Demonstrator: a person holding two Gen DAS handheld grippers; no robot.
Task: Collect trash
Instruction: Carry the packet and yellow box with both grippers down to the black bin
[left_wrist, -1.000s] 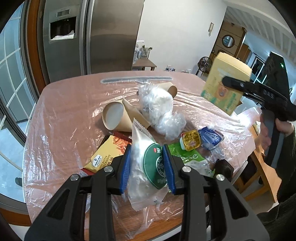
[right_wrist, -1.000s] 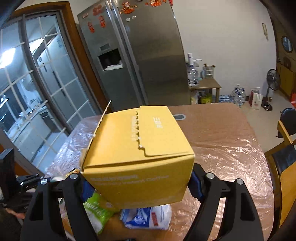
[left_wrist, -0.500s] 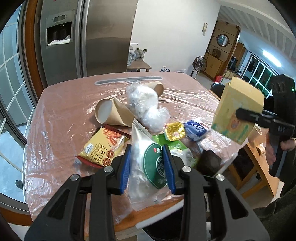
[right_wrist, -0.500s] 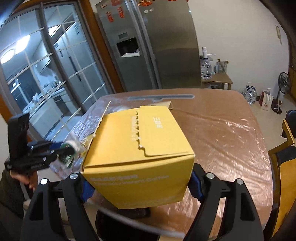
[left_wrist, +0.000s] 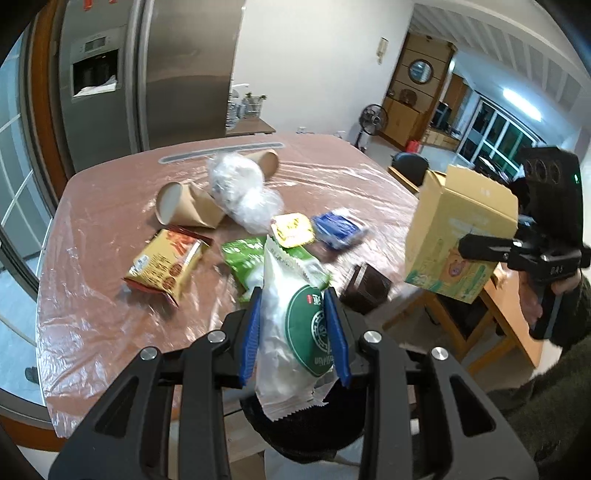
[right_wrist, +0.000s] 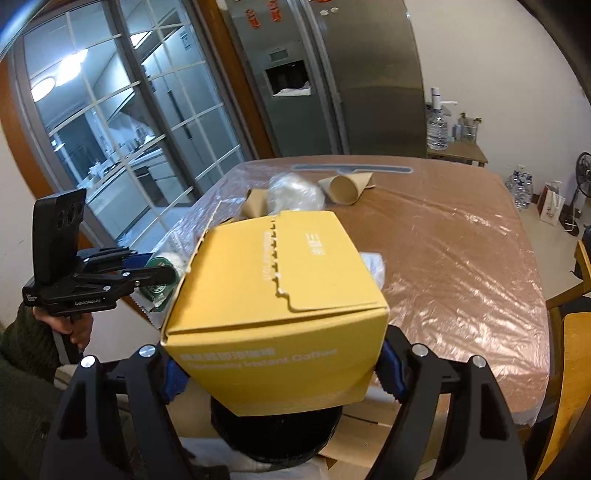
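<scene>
gripper (left_wrist: 293, 332): black frame | blue pads (silver screws) | sleeve (right_wrist: 22, 343): dark green knit

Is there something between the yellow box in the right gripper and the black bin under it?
Nothing visible. The yellow box, clamped in the right gripper, hangs just above the black bin, whose rim shows directly beneath it past the table edge.
</scene>
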